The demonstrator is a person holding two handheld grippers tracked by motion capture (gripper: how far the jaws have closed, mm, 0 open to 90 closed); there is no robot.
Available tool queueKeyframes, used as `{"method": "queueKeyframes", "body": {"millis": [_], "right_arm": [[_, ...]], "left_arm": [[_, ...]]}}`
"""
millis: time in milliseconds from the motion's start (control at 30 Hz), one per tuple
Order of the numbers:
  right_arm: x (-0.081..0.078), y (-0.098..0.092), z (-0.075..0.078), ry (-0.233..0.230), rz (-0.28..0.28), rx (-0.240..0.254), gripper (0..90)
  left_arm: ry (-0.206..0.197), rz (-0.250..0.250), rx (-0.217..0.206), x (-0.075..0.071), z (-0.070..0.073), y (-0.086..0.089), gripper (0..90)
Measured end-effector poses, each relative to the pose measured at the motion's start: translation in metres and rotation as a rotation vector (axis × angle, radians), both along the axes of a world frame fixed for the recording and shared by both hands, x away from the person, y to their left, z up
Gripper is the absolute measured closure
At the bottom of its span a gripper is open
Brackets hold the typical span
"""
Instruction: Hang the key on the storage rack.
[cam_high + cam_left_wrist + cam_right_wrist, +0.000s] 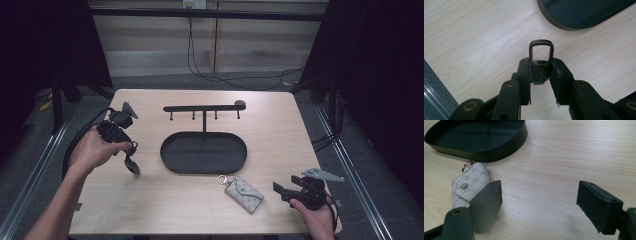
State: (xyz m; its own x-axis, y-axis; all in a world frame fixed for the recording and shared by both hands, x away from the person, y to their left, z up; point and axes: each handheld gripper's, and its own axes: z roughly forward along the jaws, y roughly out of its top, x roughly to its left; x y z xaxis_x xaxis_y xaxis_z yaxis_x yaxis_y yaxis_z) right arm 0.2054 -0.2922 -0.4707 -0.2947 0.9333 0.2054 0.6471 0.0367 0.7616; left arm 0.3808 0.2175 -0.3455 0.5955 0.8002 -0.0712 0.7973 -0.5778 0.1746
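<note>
Seen from the high view, your left gripper (pixel 131 159) hangs over the left part of the pale wooden table (pixel 150 205), pointing down and toward the middle, with a small dark key fob (pixel 132 165) clamped at its tip, just above the tabletop and near the left end of the black oval tray (pixel 203 152). Behind that tray a black hook rack (pixel 204 108) rises on a single post, its bar carrying a row of short pegs. Your right gripper (pixel 276 189) rests low at the near right corner, aimed leftward at a grey patterned key pouch (pixel 244 194) that lies flat on the wood just in front of the tray's near edge, its small ring toward the tray. In the left gripper view, your left gripper (pixel 541 72) has its two black jaws clenched on the key fob (pixel 539 71), pressing its dark body from both sides, while the fob's square metal loop sticks out past the tips over bare wood; the curved rim of the tray (pixel 564 25) sits at the upper right. In the right gripper view, your right gripper (pixel 539 195) stands released, jaws wide apart with only table between them; the key pouch (pixel 470 186) lies beside and partly behind the left-hand jaw, its ring nearly touching the tray (pixel 499 152) wall.
</note>
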Motion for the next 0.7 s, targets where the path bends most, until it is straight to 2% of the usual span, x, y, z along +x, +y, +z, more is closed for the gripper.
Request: {"method": "queueKeyframes", "body": {"millis": [467,700], "right_arm": [[0.0,0.0,0.0,0.001,0.002,0.001,20.2],[0.0,0.0,0.0,0.002,0.003,0.001,20.2]], "left_arm": [[-0.028,-0.026,0.019,-0.001,0.021,-0.009,70.9],[-0.027,-0.049,0.028,-0.002,0.034,-0.019,70.9]]}}
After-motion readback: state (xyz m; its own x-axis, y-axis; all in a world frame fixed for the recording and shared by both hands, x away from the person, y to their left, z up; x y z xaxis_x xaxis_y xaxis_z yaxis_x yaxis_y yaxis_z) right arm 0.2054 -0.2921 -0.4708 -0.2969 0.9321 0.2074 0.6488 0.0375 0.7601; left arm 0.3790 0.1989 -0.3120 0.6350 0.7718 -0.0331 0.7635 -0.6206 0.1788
